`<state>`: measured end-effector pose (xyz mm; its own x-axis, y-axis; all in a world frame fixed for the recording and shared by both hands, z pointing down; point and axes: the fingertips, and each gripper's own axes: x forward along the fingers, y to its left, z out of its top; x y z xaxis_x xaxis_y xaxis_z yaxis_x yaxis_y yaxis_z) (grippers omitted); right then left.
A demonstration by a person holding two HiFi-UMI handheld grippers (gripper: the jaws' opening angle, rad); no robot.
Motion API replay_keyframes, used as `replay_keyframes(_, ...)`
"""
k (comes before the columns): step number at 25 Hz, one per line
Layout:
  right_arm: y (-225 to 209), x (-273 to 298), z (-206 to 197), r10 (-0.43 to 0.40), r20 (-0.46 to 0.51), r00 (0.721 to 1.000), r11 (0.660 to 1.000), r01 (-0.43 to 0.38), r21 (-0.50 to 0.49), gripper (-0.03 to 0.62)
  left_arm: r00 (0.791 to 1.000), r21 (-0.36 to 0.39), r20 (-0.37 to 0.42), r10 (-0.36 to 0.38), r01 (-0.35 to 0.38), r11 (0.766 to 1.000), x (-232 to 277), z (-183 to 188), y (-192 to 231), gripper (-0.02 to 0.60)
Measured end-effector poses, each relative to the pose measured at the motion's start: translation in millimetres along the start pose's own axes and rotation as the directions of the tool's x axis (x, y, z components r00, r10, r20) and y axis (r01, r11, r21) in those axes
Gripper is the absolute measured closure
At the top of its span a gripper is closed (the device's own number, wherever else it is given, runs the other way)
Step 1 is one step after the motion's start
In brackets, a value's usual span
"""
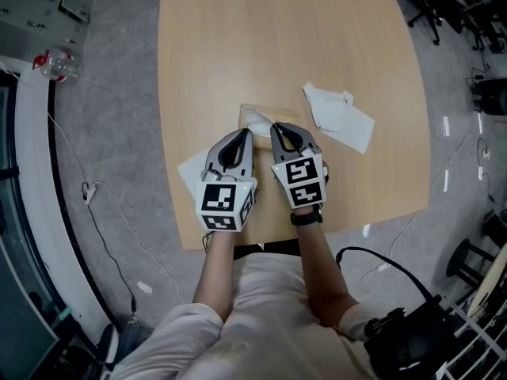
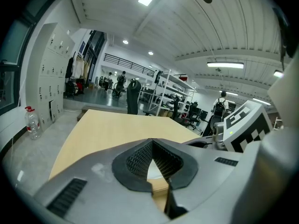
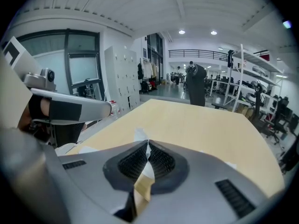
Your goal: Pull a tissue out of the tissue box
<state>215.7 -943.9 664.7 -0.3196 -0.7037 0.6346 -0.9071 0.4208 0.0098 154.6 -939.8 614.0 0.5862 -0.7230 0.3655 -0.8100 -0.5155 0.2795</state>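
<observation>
R claw (image 3: pixel 148 146) shut on tissue (image 3: pixel 140 133): white sheet pinched betw. the pads, its tip poking up past them. L claw (image 2: pixel 152 143) narrow, tips meeting, nothing seen gripped. Head view: both claws side by side nr front of desk (image 1: pixel 317 46), noses at tissue box (image 1: pixel 249 109). The box sits mid-desk, at 12 o'clock of the claws. Crumpled loose tissues (image 1: pixel 342 119) at 3 o'clock of box, just beside it. Flat sheet (image 1: pixel 188 169) at 8 o'clock, partly under L claw. Bottle (image 1: pixel 57 66) on floor, 10 o'clock.
</observation>
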Motion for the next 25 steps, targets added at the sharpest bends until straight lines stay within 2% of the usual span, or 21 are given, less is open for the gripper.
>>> replay_keyframes(16,17.3,-51.0,44.0,-0.046,0.135,0.99,0.998,0.05,-0.026,0.589,0.994,0.045,0.103,-0.026,0.021,0.999,-45.4,37.5,-13.5,0.581)
replay_keyframes(25,27.1,-106.2,84.0,-0.107,0.272,0.956,0.993,0.117,-0.022,0.589,0.979,0.087,0.2,-0.045,0.028,0.996,-85.1,73.9,-28.1,0.581)
